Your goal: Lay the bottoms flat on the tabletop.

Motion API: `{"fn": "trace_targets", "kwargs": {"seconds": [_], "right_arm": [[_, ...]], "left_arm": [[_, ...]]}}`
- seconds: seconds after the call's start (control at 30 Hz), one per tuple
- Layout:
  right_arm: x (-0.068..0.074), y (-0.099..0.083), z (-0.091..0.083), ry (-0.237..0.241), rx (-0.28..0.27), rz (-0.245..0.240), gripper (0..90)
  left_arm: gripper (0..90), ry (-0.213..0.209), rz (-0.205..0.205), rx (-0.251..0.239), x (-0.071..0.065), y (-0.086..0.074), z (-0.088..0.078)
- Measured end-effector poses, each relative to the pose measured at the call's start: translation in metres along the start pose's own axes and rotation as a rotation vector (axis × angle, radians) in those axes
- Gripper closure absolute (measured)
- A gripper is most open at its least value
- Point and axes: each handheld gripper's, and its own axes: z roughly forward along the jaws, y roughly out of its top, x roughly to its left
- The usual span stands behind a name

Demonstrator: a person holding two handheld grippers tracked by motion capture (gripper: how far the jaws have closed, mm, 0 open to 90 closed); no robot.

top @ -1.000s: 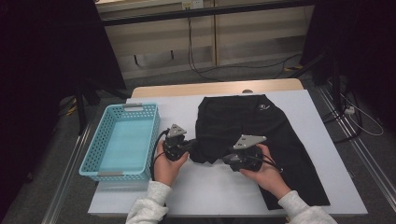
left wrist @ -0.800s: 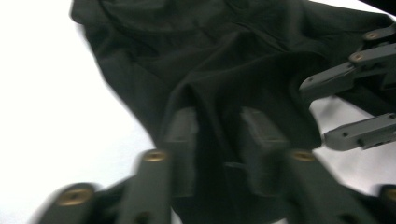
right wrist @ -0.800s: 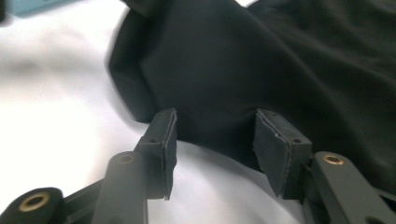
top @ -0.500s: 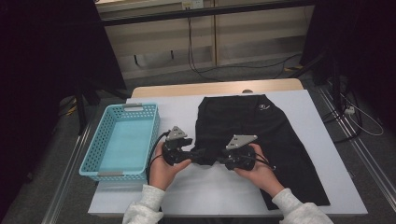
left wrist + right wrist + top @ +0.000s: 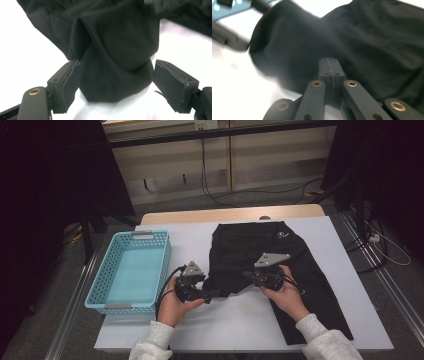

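Turquoise perforated plastic basket [image 5: 131,270] sits at the left edge of the white table [image 5: 235,320], bare white surface lying along the lower frame. Just right of it, the left gripper [image 5: 116,77] stands wide open, a folded corner of the black fabric garment [image 5: 270,255] lying between its jaws, touching the left one. At centre-right the right gripper [image 5: 329,65] is pressed closed on the garment's lower edge, which spreads toward the right margin.

bare tabletop [image 5: 225,320] along the near edge.
blocked left by blue basket [image 5: 131,270]; crowded mid-tabletop by black garment [image 5: 280,265], folded corner bunched between the parted left tongs [image 5: 115,82].
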Motion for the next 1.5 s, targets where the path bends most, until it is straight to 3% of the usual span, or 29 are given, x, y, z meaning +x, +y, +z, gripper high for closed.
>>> {"fn": "trace_targets", "kwargs": {"seconds": [0.13,0.2,0.33,0.4,0.47,0.57,0.63,0.73,0.8,1.03,1.13,1.2,1.43,1.5], "right_arm": [[-0.001,0.0,-0.003,-0.002,-0.003,0.0,90.0],[0.002,-0.001,-0.002,0.007,0.0,-0.002,90.0],[0.01,0.0,-0.001,0.003,0.029,-0.034,69.3],[0.013,0.0,-0.002,0.015,0.034,-0.039,63.8],[0.014,-0.002,-0.005,0.019,0.029,-0.035,59.6],[0.013,-0.007,-0.009,0.034,0.04,-0.029,57.2],[0.015,-0.01,-0.011,0.04,0.057,-0.017,54.9],[0.023,-0.01,-0.009,0.063,0.074,-0.058,52.7],[0.029,-0.01,-0.005,0.075,0.085,-0.069,49.1],[0.041,-0.007,0.015,0.079,0.103,-0.097,46.3],[0.041,-0.008,0.021,0.038,0.125,-0.113,52.3],[0.04,-0.009,0.023,0.047,0.122,-0.092,60.2],[0.044,-0.007,0.029,0.074,0.125,-0.091,78.1],[0.044,-0.007,0.029,0.057,0.126,-0.097,84.0]], "left_arm": [[23.1,-0.005,0.026,0.045,-0.004,-0.003,0.009],[28.8,0.001,0.024,0.068,-0.004,-0.005,0.011],[56.9,0.024,0.026,0.067,-0.005,-0.005,0.014],[75.7,0.004,-0.009,0.071,-0.004,-0.003,0.014],[84.0,-0.002,-0.026,0.069,-0.005,-0.002,0.014],[86.9,-0.038,-0.083,0.028,-0.008,0.004,0.007],[87.1,-0.063,-0.091,-0.017,-0.011,0.012,-0.003],[87.1,-0.089,-0.094,-0.111,-0.013,0.024,-0.017],[87.1,-0.092,-0.093,-0.145,-0.013,0.028,-0.022],[87.1,-0.078,-0.122,-0.171,-0.005,0.025,-0.021],[87.0,-0.068,-0.128,-0.165,-0.003,0.022,-0.02],[86.8,-0.065,-0.129,-0.167,-0.003,0.022,-0.019],[86.6,-0.065,-0.123,-0.143,-0.003,0.02,-0.014],[86.5,-0.063,-0.119,-0.147,-0.004,0.02,-0.014]]}}
